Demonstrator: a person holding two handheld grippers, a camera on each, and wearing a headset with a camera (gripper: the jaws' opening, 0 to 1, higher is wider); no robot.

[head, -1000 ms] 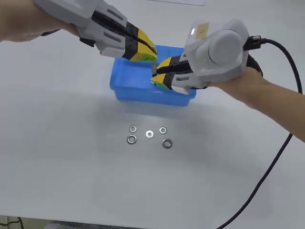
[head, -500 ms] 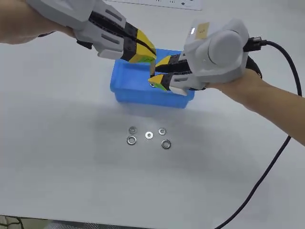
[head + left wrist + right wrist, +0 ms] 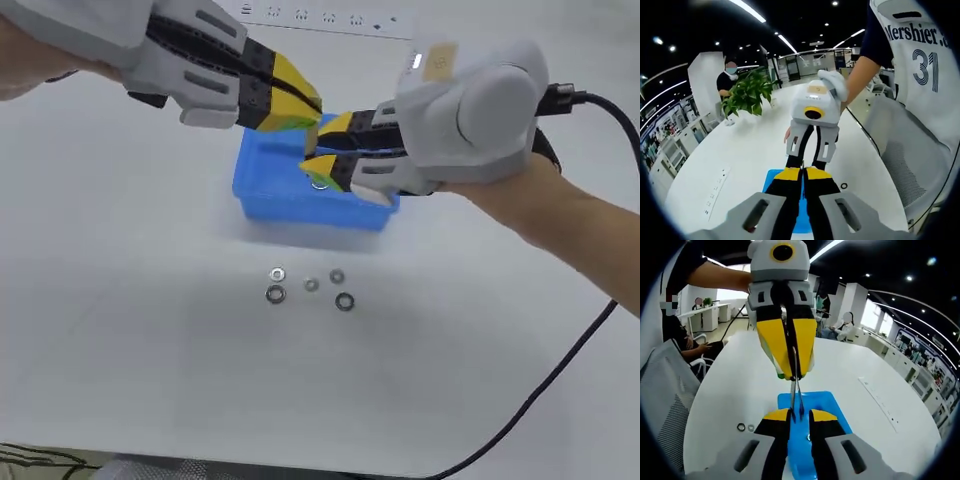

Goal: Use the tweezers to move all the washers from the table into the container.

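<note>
The head view looks steeply down from above at the white surface (image 3: 150, 380) and the blue container (image 3: 290, 210), at middle range. The left gripper view and right gripper view sit low and close, facing each other across that container: one frames the right tongs (image 3: 803, 164), the other the left tongs (image 3: 792, 374). All three share the container.

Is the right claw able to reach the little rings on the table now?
Probably yes. The washers lie uncovered on the table, in front of the blue container. The right claw is above the container, with nothing between it and them.
</note>
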